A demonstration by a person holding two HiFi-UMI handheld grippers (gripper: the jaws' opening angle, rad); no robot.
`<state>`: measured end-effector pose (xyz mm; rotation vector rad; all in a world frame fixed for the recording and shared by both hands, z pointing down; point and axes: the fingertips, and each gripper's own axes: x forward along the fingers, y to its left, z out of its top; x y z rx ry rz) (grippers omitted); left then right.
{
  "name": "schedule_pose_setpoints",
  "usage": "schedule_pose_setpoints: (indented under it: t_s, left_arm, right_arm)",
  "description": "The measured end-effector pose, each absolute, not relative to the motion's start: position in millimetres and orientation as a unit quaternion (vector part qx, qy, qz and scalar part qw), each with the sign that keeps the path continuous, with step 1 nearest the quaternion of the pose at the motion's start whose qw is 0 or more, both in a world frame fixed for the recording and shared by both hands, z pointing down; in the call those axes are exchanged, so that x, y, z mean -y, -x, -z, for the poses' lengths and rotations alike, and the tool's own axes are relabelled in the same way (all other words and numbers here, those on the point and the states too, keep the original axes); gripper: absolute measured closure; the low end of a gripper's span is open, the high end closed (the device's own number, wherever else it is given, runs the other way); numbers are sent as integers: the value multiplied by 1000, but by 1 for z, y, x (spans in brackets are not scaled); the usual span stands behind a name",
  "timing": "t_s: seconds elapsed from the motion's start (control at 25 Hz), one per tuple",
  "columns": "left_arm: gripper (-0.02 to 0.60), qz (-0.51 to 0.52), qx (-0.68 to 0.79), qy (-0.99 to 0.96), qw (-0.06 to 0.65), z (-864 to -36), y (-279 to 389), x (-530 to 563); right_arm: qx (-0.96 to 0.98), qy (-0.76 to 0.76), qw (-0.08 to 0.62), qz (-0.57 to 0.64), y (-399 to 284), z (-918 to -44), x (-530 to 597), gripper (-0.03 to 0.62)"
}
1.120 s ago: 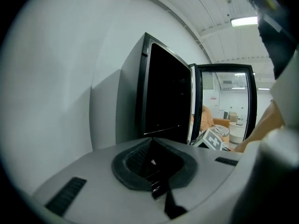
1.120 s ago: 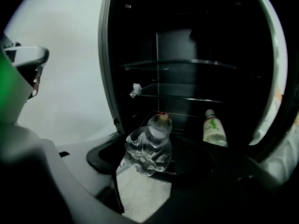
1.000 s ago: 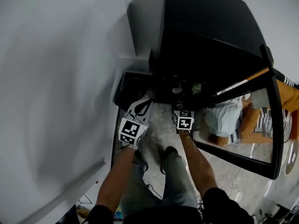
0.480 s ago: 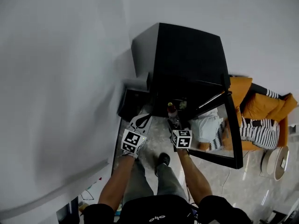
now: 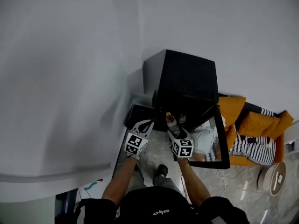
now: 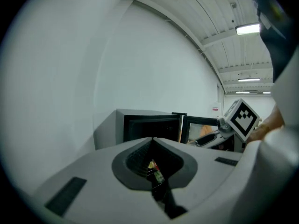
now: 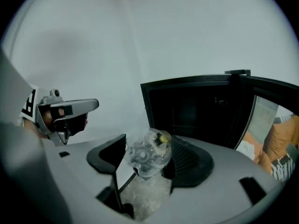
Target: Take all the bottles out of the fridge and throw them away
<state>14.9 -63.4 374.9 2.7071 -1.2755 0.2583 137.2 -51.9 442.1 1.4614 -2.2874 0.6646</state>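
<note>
Right tongs [image 7: 148,164] clamping clear bottle [image 7: 150,154]; left tongs [image 6: 152,164] pressing together. Needing steady squeeze, thin plastic likely slipping; swinging bottle clear of fridge door [image 5: 211,141] before dropping.

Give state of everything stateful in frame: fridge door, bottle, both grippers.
Door: open, swung wide from the fridge.
Bottle: outside the fridge, held in front of it, cap on.
Right gripper: shut on the bottle.
Left gripper: shut, tips together; a small colourful bit shows in the gap, can't tell what it is.
</note>
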Motion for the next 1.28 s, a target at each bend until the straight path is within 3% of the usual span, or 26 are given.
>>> schedule_pose_setpoints:
  t_s: [0.4, 0.88, 1.28]
  left_arm:
    - [578, -73, 476, -875, 61, -357, 23, 53]
    - [578, -74, 572, -813, 75, -358, 142, 17]
    - [578, -70, 584, -803, 101, -395, 199, 23]
  right_arm:
    - [844, -459, 180, -213, -97, -419, 47, 280]
    - [892, -356, 196, -197, 28, -415, 40, 282]
    - [899, -325, 214, -198, 91, -449, 53, 283]
